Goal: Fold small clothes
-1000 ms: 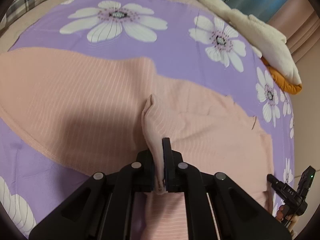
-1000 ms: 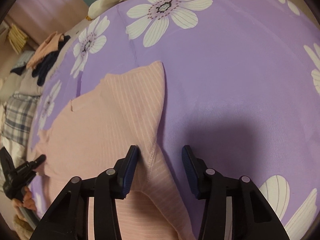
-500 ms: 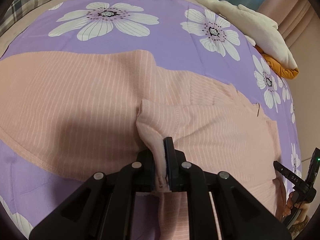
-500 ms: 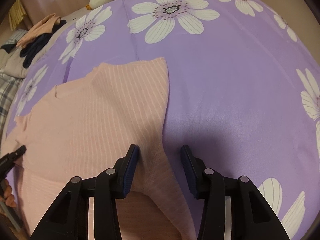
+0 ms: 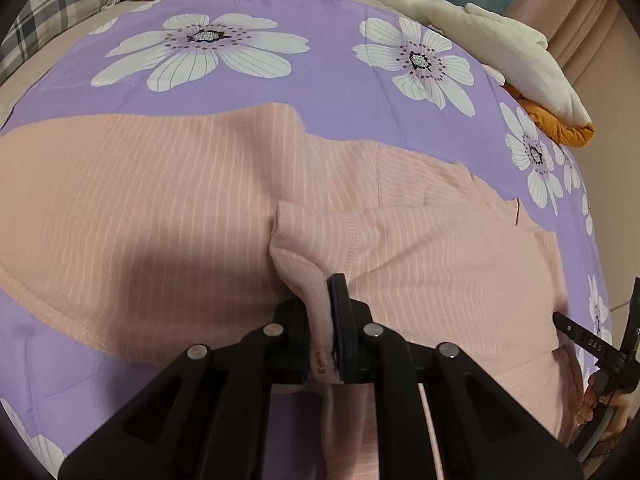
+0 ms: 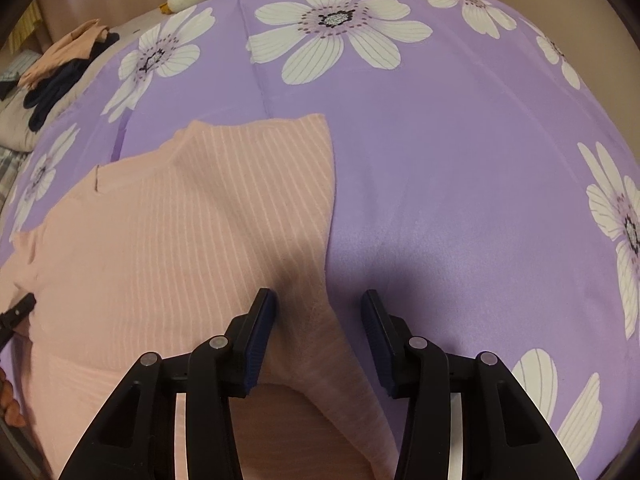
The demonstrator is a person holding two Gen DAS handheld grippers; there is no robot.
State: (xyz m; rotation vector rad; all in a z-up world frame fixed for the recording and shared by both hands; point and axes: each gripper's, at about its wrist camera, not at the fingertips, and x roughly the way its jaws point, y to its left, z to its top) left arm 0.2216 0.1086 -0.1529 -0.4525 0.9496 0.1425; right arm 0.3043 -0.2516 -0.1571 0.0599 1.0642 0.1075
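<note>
A pink striped garment (image 5: 160, 200) lies spread on a purple flowered bed cover (image 5: 320, 92). My left gripper (image 5: 322, 292) is shut on a pinched edge of it, holding a folded-over flap (image 5: 400, 240) on top of the body of the garment. In the right wrist view the same pink garment (image 6: 180, 240) fills the left half. My right gripper (image 6: 318, 308) stands open low over the garment's right edge, one finger over cloth, the other over the cover (image 6: 440, 160). Its pads press on nothing. The right gripper (image 5: 592, 344) also shows at the left wrist view's right edge.
A white plush toy (image 5: 500, 40) and an orange cloth (image 5: 560, 124) lie at the cover's far right. A plaid pillow (image 5: 52, 12) sits far left. A pile of dark and pink clothes (image 6: 60, 68) lies beyond the cover. The left gripper's tip (image 6: 18, 310) shows at that view's left edge.
The left gripper has carried the pinched edge further over the garment, so the flap lies wider and flatter. The right wrist view has swung; its jaws stay open over the garment's edge.
</note>
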